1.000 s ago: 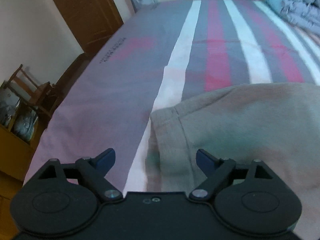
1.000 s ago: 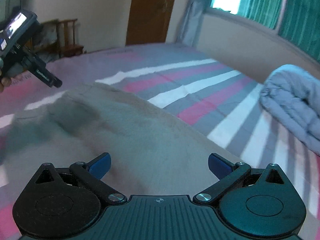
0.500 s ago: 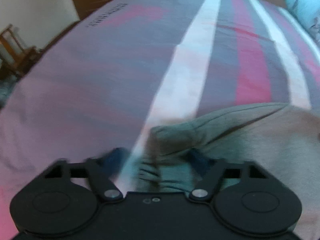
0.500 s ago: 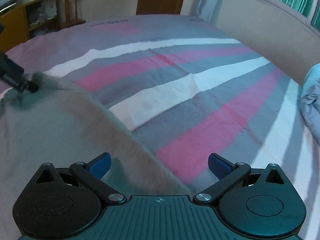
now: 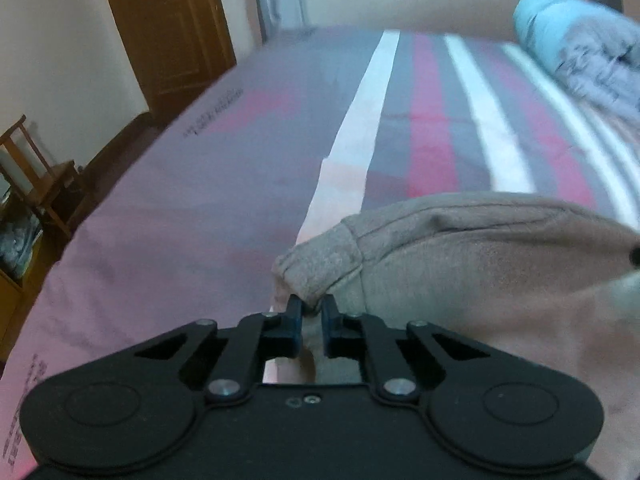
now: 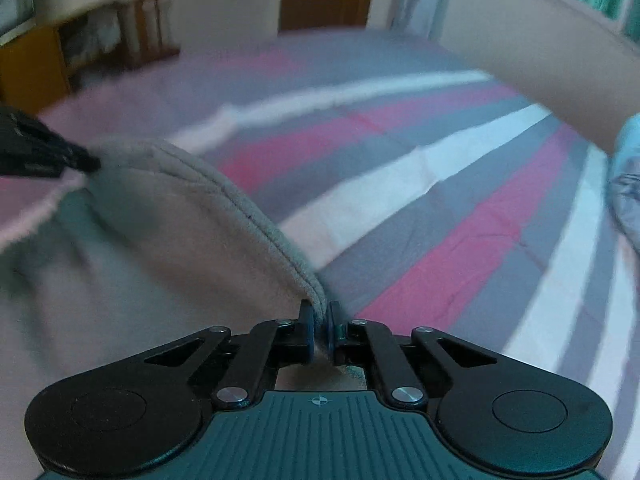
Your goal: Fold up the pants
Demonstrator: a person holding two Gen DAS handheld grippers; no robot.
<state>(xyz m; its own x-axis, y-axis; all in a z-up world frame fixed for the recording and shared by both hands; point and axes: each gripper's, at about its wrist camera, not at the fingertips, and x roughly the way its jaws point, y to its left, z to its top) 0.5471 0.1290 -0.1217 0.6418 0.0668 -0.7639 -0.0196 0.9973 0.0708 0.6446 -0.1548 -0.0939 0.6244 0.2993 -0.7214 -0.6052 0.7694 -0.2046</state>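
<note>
The grey-beige pants lie on the striped bed sheet. My left gripper is shut on a hemmed corner of the pants and holds it lifted off the sheet. My right gripper is shut on the opposite corner of the same edge of the pants. The stitched hem runs between the two grippers and is raised. The left gripper's fingers show at the far left of the right wrist view, pinching the cloth.
A bundled light-blue and grey quilt lies at the far right of the bed. A brown door and a wooden chair stand beyond the bed's left edge. A wall with a curtained window runs along the right.
Both grippers were open over the pants a second ago. Both have closed on corners of the pants' edge and lifted it.
</note>
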